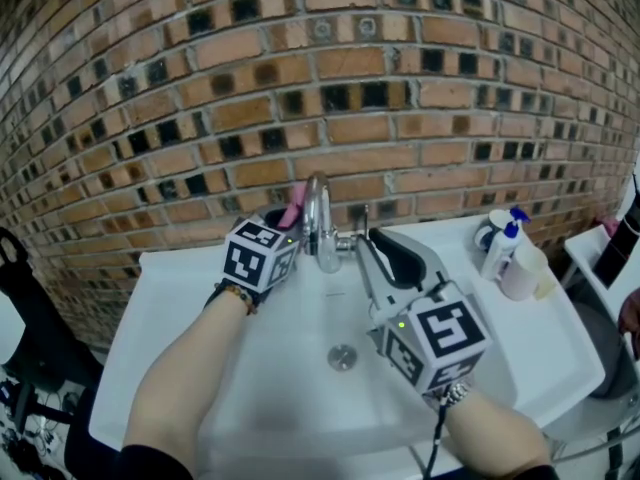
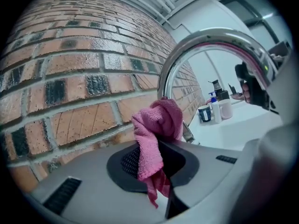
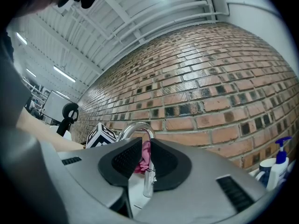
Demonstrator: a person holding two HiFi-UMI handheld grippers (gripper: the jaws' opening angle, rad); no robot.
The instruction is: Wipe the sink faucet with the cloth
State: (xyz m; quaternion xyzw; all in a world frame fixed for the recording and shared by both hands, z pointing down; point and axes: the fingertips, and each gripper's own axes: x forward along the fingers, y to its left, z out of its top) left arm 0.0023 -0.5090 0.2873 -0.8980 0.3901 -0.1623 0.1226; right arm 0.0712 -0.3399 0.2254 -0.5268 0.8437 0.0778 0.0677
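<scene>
My left gripper (image 2: 156,160) is closed on the pink cloth (image 2: 158,125). A bunch of it stands out in front of the jaws, and a small tail hangs down between them. The pink cloth lies against the upright part of the chrome faucet (image 2: 205,38), on its left side in the head view, close to the brick wall (image 2: 70,78). My right gripper (image 3: 145,146) holds nothing. Its jaws stand a little apart and point at the chrome faucet from the right, above the white sink (image 1: 200,308).
</scene>
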